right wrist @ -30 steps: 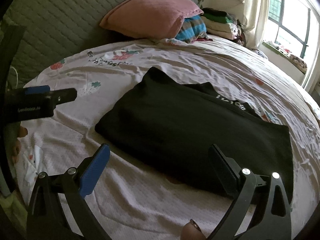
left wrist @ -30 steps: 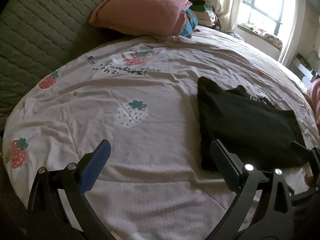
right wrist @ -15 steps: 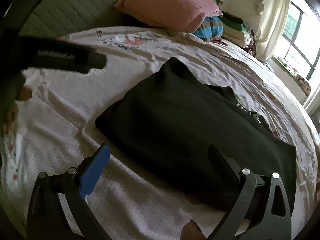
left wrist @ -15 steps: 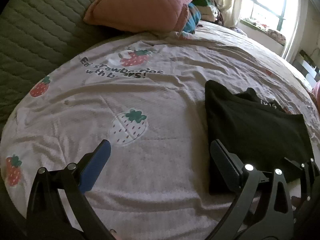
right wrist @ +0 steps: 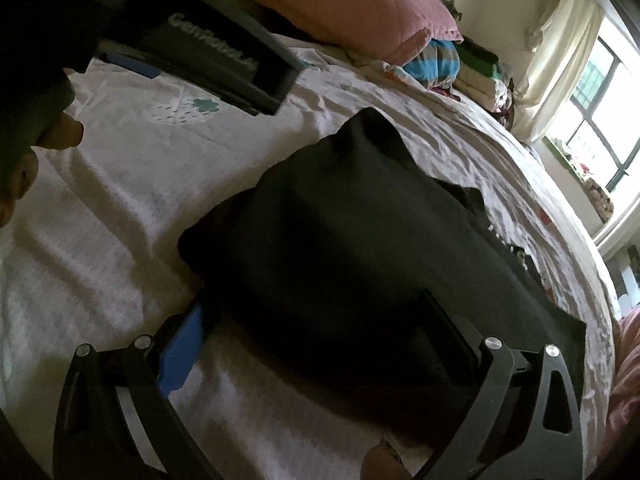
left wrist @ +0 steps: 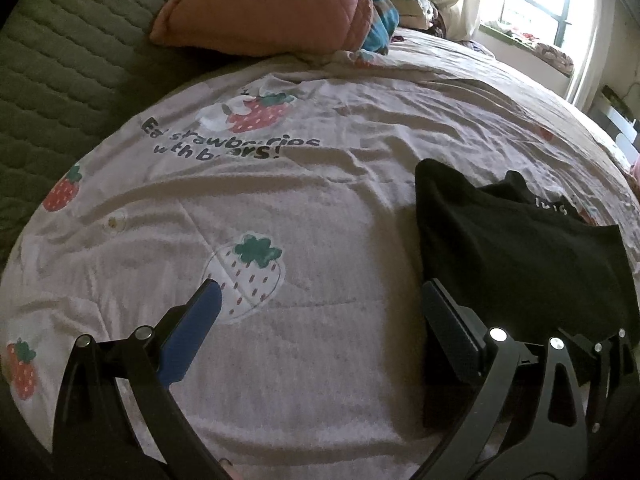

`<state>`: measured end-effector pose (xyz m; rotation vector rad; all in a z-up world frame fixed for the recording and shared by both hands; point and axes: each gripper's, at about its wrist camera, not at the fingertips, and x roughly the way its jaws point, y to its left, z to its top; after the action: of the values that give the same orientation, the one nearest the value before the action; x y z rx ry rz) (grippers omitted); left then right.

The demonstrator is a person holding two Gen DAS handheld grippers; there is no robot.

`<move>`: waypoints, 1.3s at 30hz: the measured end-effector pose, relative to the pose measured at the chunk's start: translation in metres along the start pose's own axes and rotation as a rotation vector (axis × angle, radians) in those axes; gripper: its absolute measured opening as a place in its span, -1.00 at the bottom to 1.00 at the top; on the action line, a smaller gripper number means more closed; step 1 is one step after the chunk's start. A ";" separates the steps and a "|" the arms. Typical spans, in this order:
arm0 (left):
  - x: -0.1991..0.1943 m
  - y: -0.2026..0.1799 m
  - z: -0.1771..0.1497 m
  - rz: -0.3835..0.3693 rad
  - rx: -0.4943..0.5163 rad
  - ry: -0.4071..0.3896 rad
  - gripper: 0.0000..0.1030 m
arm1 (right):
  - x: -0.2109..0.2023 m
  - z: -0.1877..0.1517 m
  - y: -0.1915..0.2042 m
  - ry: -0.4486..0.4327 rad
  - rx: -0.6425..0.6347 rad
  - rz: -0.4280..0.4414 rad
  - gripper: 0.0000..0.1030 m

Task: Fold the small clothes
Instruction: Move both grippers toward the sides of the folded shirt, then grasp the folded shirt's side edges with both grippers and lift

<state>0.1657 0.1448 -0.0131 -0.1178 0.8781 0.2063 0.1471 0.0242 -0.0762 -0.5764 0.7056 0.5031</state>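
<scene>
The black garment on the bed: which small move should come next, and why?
Probably close the right gripper on the near edge of the black garment. Its jaws stand open astride that edge, holding nothing. The left gripper is open too, beside the garment's left edge, over the strawberry-print sheet.

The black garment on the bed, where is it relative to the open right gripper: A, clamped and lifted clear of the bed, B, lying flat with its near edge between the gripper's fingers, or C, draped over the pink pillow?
B: the black garment lies flat on the strawberry bedspread, its near edge between the fingers of the open right gripper.
</scene>
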 end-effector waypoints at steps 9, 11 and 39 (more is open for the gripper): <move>0.016 -0.010 0.012 0.002 0.027 0.023 0.81 | 0.011 0.007 -0.002 -0.027 -0.021 -0.018 0.91; 0.020 -0.012 0.015 0.000 0.030 0.031 0.81 | 0.011 0.007 -0.003 -0.037 -0.020 -0.019 0.91; 0.086 -0.059 0.043 -0.336 -0.118 0.295 0.73 | -0.031 -0.005 -0.033 -0.247 0.121 0.113 -0.78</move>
<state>0.2647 0.1069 -0.0511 -0.4103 1.1237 -0.0762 0.1439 -0.0103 -0.0466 -0.3549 0.5302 0.6202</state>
